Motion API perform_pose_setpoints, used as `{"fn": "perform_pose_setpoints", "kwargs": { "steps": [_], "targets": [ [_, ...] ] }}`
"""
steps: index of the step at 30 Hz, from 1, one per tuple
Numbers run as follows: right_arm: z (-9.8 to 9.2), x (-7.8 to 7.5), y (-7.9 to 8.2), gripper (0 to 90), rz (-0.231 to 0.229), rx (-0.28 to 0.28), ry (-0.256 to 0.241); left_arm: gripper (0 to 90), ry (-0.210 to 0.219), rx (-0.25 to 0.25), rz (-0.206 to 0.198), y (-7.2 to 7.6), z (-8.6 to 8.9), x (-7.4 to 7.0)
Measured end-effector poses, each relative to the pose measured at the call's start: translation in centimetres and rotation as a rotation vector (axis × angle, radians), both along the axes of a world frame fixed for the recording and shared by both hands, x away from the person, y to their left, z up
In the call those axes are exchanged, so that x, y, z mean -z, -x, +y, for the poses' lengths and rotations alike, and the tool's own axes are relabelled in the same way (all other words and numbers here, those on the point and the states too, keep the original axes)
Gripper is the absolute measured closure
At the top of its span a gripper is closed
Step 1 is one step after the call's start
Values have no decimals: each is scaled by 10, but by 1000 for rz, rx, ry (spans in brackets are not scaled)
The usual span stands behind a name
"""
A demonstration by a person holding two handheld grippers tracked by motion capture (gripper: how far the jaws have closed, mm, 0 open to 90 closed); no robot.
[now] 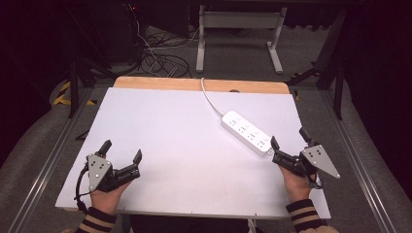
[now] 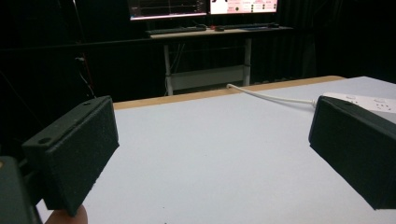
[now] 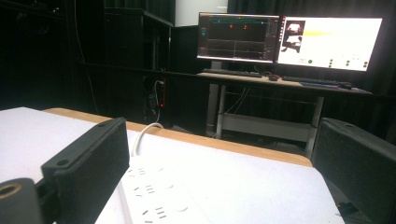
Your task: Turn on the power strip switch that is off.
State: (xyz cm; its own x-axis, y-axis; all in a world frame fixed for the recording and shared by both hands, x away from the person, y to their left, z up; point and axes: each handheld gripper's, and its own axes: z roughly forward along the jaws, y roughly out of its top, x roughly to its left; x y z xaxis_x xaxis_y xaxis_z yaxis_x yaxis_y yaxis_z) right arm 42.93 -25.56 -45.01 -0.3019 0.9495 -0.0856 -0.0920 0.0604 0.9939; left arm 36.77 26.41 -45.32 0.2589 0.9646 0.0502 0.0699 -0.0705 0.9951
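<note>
A white power strip (image 1: 246, 132) lies slanted on the right half of the white table (image 1: 184, 145), its white cable (image 1: 210, 99) running to the far edge. My right gripper (image 1: 290, 138) is open at the strip's near end, with the left jaw close beside it. In the right gripper view the power strip (image 3: 154, 198) lies between the jaws of the open right gripper (image 3: 219, 172), toward the left one. My left gripper (image 1: 122, 150) rests open at the near left, nothing between its jaws. The left gripper view shows the open left gripper (image 2: 210, 149) over bare table, with the power strip (image 2: 369, 101) far right.
A wooden strip (image 1: 199, 84) borders the table's far edge. Beyond it stand a desk frame (image 1: 238, 36) and loose cables (image 1: 160, 58) on the floor. Two lit monitors (image 3: 289, 39) sit on a desk behind. Metal rails (image 1: 48, 160) run along both table sides.
</note>
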Motion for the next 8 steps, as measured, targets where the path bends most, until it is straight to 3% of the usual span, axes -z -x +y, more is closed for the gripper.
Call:
{"fn": "perform_pose_setpoints", "kwargs": {
  "steps": [8],
  "targets": [
    [0, 1, -1, 42, 4, 1, 5, 21, -3, 0, 0, -1, -1, 0]
  ]
}}
